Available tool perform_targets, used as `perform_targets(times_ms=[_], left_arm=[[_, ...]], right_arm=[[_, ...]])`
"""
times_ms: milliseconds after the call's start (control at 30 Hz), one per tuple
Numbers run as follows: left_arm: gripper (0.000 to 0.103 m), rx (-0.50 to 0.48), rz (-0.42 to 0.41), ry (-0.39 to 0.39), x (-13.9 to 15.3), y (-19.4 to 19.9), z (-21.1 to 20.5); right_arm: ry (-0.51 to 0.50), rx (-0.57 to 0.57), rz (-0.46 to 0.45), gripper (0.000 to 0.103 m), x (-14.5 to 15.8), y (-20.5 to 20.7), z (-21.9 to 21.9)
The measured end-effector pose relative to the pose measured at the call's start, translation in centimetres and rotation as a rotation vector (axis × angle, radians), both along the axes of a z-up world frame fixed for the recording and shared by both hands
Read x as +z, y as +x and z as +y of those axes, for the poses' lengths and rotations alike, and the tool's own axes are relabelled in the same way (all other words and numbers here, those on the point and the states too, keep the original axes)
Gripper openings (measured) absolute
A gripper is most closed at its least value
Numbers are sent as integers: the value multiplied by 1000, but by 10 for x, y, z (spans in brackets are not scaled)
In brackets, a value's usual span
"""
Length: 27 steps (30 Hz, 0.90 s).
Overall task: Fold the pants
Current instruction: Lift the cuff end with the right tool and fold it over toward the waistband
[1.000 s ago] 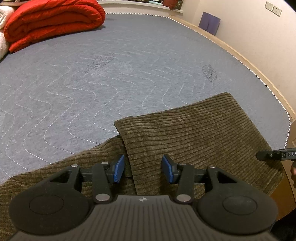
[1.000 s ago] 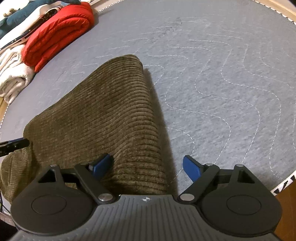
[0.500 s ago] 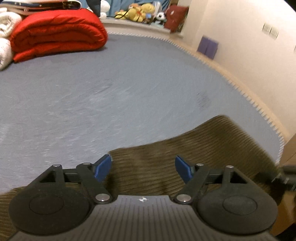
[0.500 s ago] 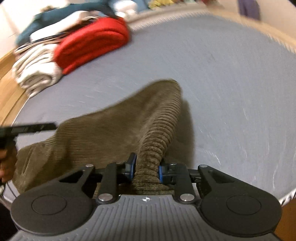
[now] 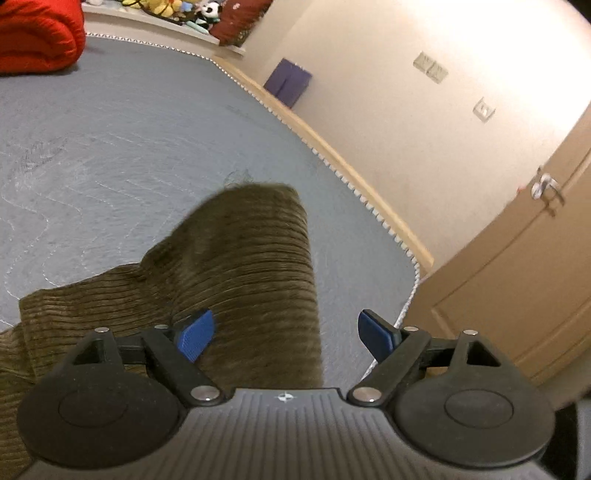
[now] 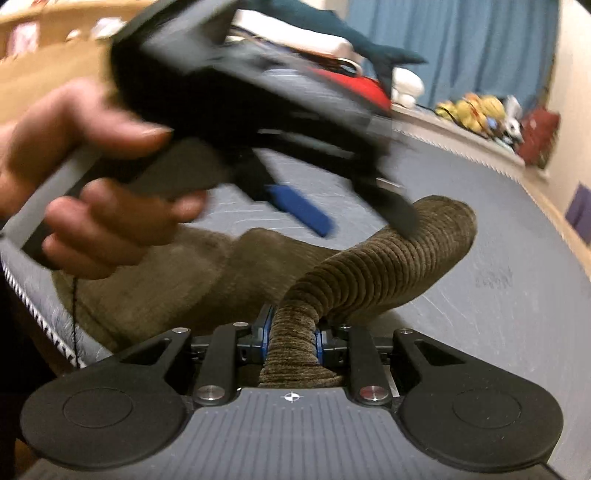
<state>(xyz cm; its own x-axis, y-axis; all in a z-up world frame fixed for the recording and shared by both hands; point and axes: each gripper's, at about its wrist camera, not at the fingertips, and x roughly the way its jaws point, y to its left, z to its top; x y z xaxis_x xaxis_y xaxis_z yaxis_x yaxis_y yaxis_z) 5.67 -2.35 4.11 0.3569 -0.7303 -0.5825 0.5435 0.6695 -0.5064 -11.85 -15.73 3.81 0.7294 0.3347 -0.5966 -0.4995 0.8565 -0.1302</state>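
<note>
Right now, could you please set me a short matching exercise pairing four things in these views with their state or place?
Things:
1. right tool
2. left tool
3. corduroy pants
4. red quilt

States:
A. open above the fabric
B. folded at the mattress's far end
C. shut on bunched cloth
D. one end raised off the grey mattress

Pairs: 1-C, 2-A, 3-D, 4-B

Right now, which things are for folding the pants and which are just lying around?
For the job:
pants
right tool, clamped on the pants
left tool, open

Just lying about:
red blanket
stuffed toys
purple box
</note>
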Motion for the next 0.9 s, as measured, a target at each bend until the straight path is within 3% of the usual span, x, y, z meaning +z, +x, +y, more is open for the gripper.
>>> perform_targets(times_ms=[167, 233, 267, 300, 367, 467, 533, 633, 667, 700, 833, 867, 900], left_arm=[[89, 59, -64, 148, -7, 0, 4], [75, 110, -73, 221, -13, 1, 17], [58, 134, -69, 253, -18, 2, 26], [31, 157, -56, 269, -22, 4, 37], [22, 189, -10, 281, -31, 10, 62], [21, 223, 21, 258, -37, 9, 99], [20, 257, 6, 264, -35, 2, 123], [20, 345, 24, 232, -32, -8, 174], [20, 382, 27, 232, -31, -12, 195], [20, 416, 25, 239, -30, -15, 211], [24, 561, 61, 298, -35, -30, 283], [33, 589, 93, 311, -41, -32, 298], [51, 620, 121, 315, -47, -32, 313]], right_arm=[[-38, 61, -14, 22, 1, -10, 30], [-35, 88, -9, 22, 2, -12, 40], [-32, 102, -6, 22, 3, -14, 43], [-26, 121, -3, 22, 4, -15, 48], [-10, 145, 9, 24, 6, -17, 56], [105, 217, 100, 31, 14, -6, 57], [245, 269, 170, 32, 27, 4, 50], [433, 304, 216, 59, 49, 25, 34], [464, 298, 210, 71, 52, 31, 32], [491, 282, 201, 76, 55, 39, 29], [551, 109, 265, 77, 40, 84, 14], [552, 62, 294, 79, 31, 94, 13], [544, 15, 335, 80, 19, 105, 15]])
